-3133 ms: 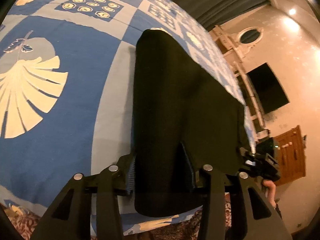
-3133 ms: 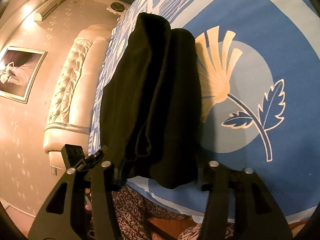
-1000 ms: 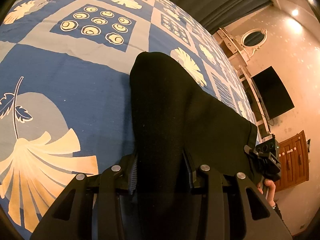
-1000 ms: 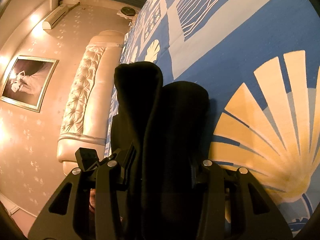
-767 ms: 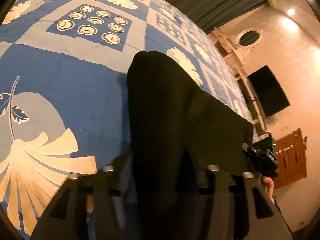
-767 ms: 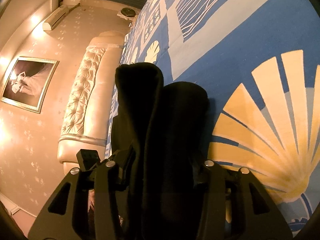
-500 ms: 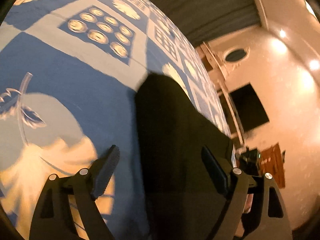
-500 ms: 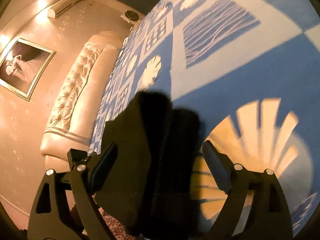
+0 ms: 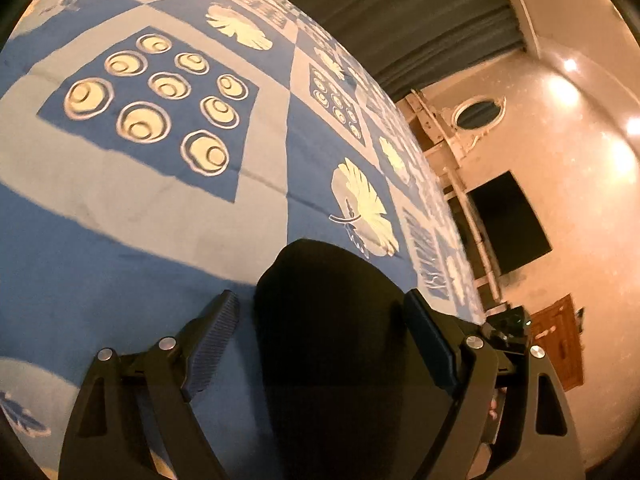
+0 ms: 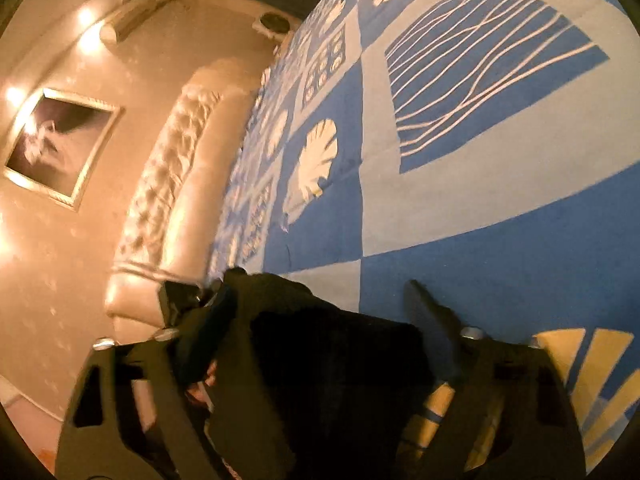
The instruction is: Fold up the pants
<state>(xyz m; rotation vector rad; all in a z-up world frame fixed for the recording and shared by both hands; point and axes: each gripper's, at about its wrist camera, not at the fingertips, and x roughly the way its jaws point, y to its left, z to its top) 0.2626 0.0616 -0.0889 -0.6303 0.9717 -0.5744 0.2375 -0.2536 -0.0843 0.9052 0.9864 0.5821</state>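
**Both claws let go, pants down on the bed**

Left claw [image 9: 320, 332] spread wide, right claw [image 10: 320, 320] spread wide too, nothing pinched. Between each pair of fingers lie the black pants [image 9: 332, 320], a folded bundle resting near the bed's [image 9: 160, 200] near edge, set down on the blue patterned cover, I'd judge, to hold the fold.

1. No words, labels, brands or numbers can be read in either wrist view.
2. The bedspread [image 9: 168, 208] carries only printed patterns: rings, leaves and wavy lines, no lettering.
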